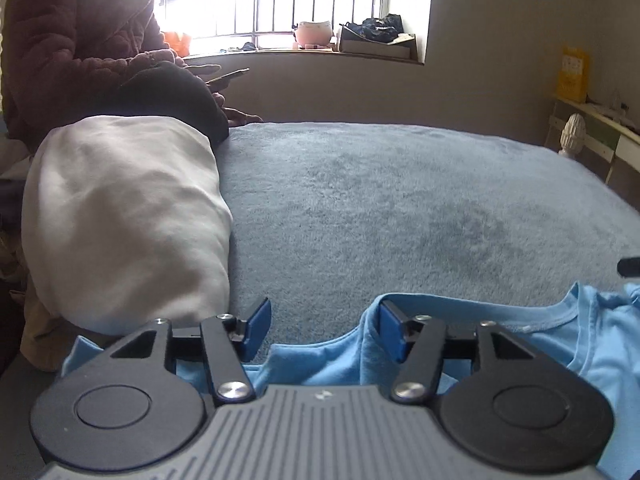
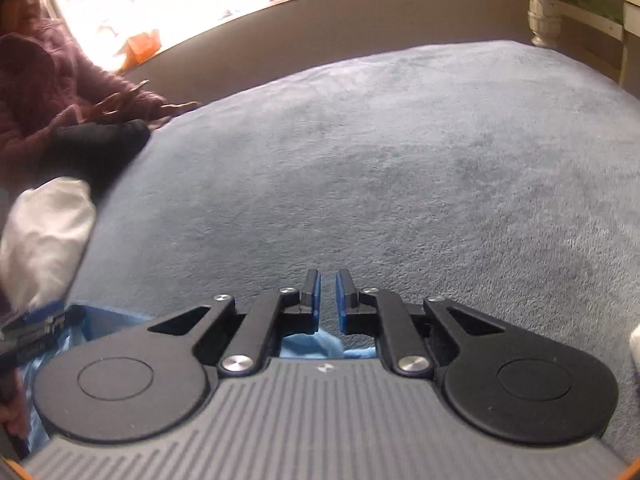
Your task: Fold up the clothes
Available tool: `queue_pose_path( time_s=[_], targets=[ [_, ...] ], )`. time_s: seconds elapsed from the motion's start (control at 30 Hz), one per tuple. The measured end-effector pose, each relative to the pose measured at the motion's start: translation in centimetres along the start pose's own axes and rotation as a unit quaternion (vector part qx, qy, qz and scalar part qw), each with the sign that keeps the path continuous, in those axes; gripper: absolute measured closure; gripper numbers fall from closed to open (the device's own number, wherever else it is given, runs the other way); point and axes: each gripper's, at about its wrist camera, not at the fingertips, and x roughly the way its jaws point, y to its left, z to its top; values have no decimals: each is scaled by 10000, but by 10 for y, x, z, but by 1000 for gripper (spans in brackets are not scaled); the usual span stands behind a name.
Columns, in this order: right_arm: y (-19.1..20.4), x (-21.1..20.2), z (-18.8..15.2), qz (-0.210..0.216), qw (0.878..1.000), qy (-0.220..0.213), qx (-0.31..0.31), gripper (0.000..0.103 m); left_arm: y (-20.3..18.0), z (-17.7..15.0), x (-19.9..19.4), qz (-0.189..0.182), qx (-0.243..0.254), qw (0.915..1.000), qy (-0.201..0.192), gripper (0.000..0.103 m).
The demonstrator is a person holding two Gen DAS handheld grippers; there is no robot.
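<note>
- Now, on a bed: one grey-blue blanket [image 1: 400, 200] covers the whole top.
- One light blue shirt [image 1: 600, 340] lies at the near edge under both my tools; its collar band curves past the right finger of my left gripper [image 1: 324, 330].
- Left gripper: jaws stand wide apart, pads pressing on nothing. Shirt cloth sits below and between the two blue pads, and a fold rises against the inner side of the right one.
- Right gripper [image 2: 328, 300]: two blue pads nearly together, a thin gap at the tips with blanket showing through. Jaws clenched; a bit of blue cloth shows lower down behind them, but I cannot tell if any is pinched.
- Right view, far left edge: the left gripper appears side-on over the shirt, blurred.
- One white bundle [image 1: 124, 220] lies at the left edge of the bed, just beside the shirt's left end.
- One dark bundle [image 1: 172, 96] lies beyond the white one, touching it.
- One person in a maroon quilted jacket [image 1: 72, 40] sits at the far left, holding one phone [image 1: 228, 77].
- One barred window [image 1: 304, 0] behind, very bright; sill holds one pink bowl-like thing [image 1: 314, 32] and one box [image 1: 376, 42] with dark cloth in it.
- One white bedpost finial [image 1: 573, 133] at the far right corner.
</note>
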Motion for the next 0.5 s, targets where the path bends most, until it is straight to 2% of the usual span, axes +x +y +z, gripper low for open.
queue_pose_path(
  time_s=[0.1,0.17,0.23,0.27,0.37,0.5],
  targets=[
    [10,4,-7,450,9976,435,-300,95,13,4,-12,-68,23,10000,19,43],
    [11,21,-10,289,9969,670,-286,95,19,3,-13,-123,-16,9999,120,42],
    [1,42,-11,48,9971,760,53,98,24,2,-11,-168,-185,9994,235,42],
    [-5,47,-10,-26,9974,674,270,100,26,2,-9,-191,-309,9989,287,42],
    [-13,40,-1,-307,9969,241,685,97,29,1,-4,-243,-636,9968,418,41],
    [-18,16,5,-261,9964,-53,801,95,23,4,-3,-322,-563,9969,441,41]
  ],
)
